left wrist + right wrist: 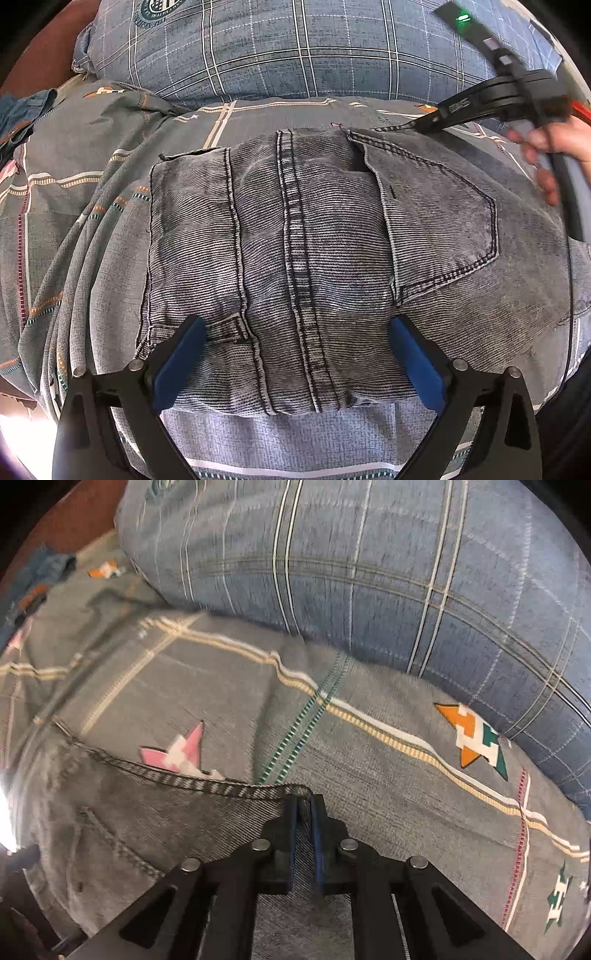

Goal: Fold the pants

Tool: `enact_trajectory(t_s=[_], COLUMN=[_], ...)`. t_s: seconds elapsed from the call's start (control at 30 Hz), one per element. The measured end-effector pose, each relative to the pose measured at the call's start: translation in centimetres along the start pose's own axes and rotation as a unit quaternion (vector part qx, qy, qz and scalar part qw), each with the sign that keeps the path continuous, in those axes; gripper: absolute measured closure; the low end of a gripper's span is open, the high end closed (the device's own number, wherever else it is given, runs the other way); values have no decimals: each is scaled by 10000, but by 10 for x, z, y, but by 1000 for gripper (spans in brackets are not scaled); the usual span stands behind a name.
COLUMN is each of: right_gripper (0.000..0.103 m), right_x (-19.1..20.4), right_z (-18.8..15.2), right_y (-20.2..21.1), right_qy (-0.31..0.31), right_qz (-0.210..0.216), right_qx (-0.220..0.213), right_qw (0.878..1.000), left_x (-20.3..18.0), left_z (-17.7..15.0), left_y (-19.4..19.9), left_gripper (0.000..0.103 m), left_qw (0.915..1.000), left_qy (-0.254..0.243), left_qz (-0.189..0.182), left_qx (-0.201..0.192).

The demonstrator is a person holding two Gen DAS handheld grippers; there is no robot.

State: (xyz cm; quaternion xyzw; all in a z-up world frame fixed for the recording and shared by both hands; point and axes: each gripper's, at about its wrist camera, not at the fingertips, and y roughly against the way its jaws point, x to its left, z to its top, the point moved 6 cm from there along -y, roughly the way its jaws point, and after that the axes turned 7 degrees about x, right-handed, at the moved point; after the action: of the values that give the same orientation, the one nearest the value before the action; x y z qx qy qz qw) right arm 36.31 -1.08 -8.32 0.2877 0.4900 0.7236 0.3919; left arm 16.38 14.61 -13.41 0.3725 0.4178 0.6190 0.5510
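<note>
On bedsheet [74,206], below pillow [295,55]: pants [314,240] already folded into compact stack. Left gripper [295,362] jaws wide, empty, over near edge. Right gripper [303,812] clamped on far corner hem. Probably final fold or tidy left.

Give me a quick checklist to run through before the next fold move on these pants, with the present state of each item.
1. Right gripper clamped on the pants at their far edge: ok.
2. Left gripper gripping cloth: not ok; jaws wide open over the near part of the pants.
3. Pants lying flat on the bedspread: ok, only slight ripples.
4. Pillow clear of the pants: ok, it lies beyond them.
5. How many cloth layers the right gripper pinches: cannot tell.
</note>
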Motion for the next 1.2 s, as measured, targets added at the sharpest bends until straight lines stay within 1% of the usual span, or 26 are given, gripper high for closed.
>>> enact_trajectory(t_s=[0.07, 0.13, 0.23, 0.27, 0.3, 0.37, 0.43, 0.47, 0.5, 0.57, 0.67, 0.7, 0.77, 0.8, 0.83, 0.87, 0.9, 0.93, 0.97, 1.0, 1.03, 1.07, 1.1, 1.13, 1.17, 1.2], right_gripper=[91, 91, 91, 91, 90, 85, 86, 86, 86, 85, 84, 84, 82, 82, 82, 81, 82, 82, 82, 80, 79, 77, 68, 65, 75, 79], right_x=[-10, -14, -16, -20, -26, -42, -58, -66, -76, -100, -158, -184, -225, -245, -263, -283, -295, -303, -305, -303, -300, -297, -303, -309, -318, -324], right_z=[-21, -57, -114, -133, -152, -176, -182, -183, -184, -195, -228, -240, -260, -268, -275, -285, -292, -296, -300, -299, -296, -294, -294, -296, -298, -301], right_y=[29, 57, 77, 76, 67, 34, 44, 58, 80, 110, 137, 142, 141, 133, 125, 116, 109, 107, 114, 128, 142, 146, 137, 121, 114, 119], right_qy=[-506, -921, -1342, -1525, -1659, -1917, -2353, -2415, -2369, -2516, -2966, -3203, -3640, -3838, -3986, -4190, -4353, -4562, -4688, -4536, -4308, -4167, -4162, -4245, -4314, -4536], right_qz=[315, 850, 1429, 1574, 1532, 1519, 2168, 2145, 2059, 1927, 1519, 1447, 1656, 1750, 1691, 1419, 1469, 1907, 2044, 1873, 1742, 1685, 1392, 1254, 1353, 1524], right_qx=[-245, -343, -306, -262, -95, 390, 156, 35, -317, -603, -768, -841, -925, -831, -753, -698, -706, -828, -876, -993, -1199, -1342, -1183, -900, -965, -1075], right_qw=[9979, 9915, 9801, 9753, 9741, 9688, 9473, 9464, 9489, 9465, 9397, 9324, 9119, 9029, 8982, 8941, 8854, 8653, 8548, 8656, 8773, 8831, 8908, 8922, 8867, 8715], left_x=[1, 0, 0, 0, 0, -1, -2, -2, -3, -6, -24, -31, -52, -61, -73, -81, -86, -88, -89, -90, -91, -90, -90, -91, -91, -91], left_z=[0, -1, 1, 1, 1, 1, 2, 3, 4, 7, 14, 16, 22, 24, 25, 24, 23, 19, 14, 14, 14, 16, 17, 19, 20, 21], left_y=[0, 1, 0, 0, 0, 0, 1, 4, 7, 19, 42, 46, 50, 48, 41, 31, 19, 2, -9, -4, -2, 0, -1, -3, -3, -3], left_gripper=[3, 3, 3, 3, 3, 3, 3, 3, 3, 3, 3, 3, 3, 3, 3, 3, 3, 3, 1, 1, 1, 1, 1, 1, 1, 1], left_qw=[10000, 10000, 9999, 9999, 9999, 9998, 9996, 9995, 9994, 9993, 9995, 9992, 9978, 9972, 9966, 9962, 9961, 9953, 9931, 9930, 9924, 9925, 9923, 9922, 9924, 9923], left_qy=[-28, -27, -80, -81, -77, -99, -111, -126, -130, -133, -199, -241, -418, -510, -635, -729, -808, -904, -1046, -1128, -1158, -1148, -1148, -1146, -1132, -1136], left_qz=[7, 19, 68, 73, 81, 121, 198, 229, 269, 336, -8, -100, -332, -407, -450, -440, -356, -80, 168, 256, 302, 307, 318, 334, 347, 354], left_qx=[25, 44, 56, 59, 69, 98, 141, 171, 163, 50, -226, -288, -385, -361, -264, -158, 4, 339, 499, 259, 301, 305, 327, 348, 347, 354])
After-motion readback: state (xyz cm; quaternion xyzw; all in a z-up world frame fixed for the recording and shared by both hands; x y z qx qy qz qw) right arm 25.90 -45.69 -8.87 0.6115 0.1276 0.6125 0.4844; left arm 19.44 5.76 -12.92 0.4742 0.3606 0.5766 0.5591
